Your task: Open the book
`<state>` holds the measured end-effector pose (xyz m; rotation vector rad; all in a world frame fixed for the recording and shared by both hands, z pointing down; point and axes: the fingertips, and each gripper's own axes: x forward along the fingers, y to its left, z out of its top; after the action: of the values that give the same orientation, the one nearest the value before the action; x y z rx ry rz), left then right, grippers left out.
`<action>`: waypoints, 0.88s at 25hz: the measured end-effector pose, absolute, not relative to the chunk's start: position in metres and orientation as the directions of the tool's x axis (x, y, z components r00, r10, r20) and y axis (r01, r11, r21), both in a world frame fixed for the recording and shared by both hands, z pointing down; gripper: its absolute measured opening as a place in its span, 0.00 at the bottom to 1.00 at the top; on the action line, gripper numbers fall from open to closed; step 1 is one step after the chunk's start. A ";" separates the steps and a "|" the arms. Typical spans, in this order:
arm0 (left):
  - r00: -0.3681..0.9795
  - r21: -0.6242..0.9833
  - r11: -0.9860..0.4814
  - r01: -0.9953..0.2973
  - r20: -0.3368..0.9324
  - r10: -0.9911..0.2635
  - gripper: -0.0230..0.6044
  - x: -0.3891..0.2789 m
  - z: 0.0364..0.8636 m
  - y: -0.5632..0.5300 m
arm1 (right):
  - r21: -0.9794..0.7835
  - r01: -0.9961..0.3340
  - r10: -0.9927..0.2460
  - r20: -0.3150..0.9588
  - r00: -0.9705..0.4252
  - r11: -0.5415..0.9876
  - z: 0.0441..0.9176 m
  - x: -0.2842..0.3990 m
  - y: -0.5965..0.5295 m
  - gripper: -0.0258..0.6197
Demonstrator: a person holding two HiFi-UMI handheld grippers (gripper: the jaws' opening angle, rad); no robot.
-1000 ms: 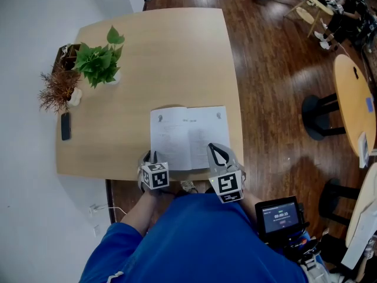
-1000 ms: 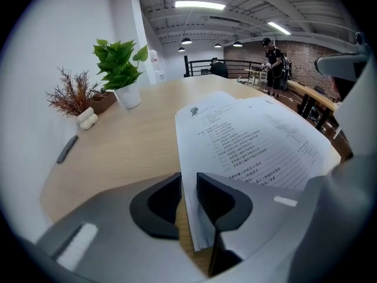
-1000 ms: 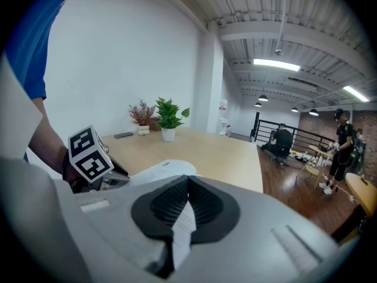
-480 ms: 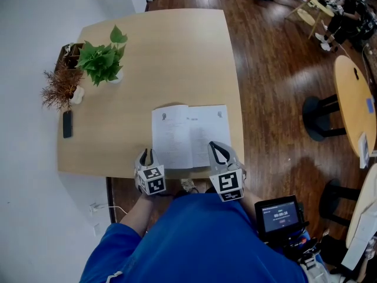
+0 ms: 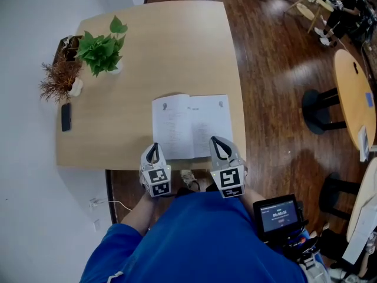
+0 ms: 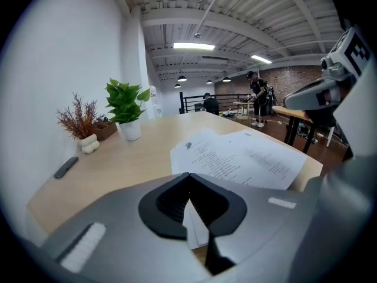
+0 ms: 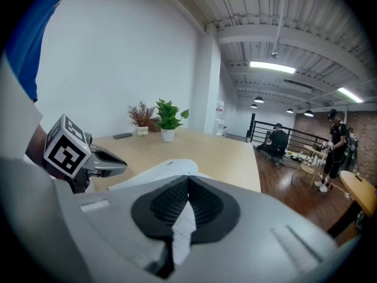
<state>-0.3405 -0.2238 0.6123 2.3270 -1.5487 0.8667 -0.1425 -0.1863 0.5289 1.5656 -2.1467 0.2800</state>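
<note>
The table (image 5: 147, 52) carries the open book (image 5: 191, 125) at its near edge. The right gripper (image 5: 216, 142) is closed on the book's near right page edge. The left gripper (image 5: 155, 148) has its jaws fully together at the near left corner.

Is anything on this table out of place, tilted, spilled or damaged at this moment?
Nothing stands out. The white open book lies flat by the near edge of the light wooden table; the green potted plant and the dried reddish plant stand upright. No spill shows.
</note>
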 end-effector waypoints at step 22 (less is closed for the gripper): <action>0.438 -0.094 -0.528 -0.844 0.445 -0.781 0.05 -0.215 0.537 -0.131 | 0.086 -0.933 -0.875 0.385 -0.293 0.350 0.497 -0.088 -0.094 0.04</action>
<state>-0.2145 -0.1311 0.5366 2.5408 -1.4454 0.6704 -0.0875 -0.0942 0.4972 1.5909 -2.2543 0.2181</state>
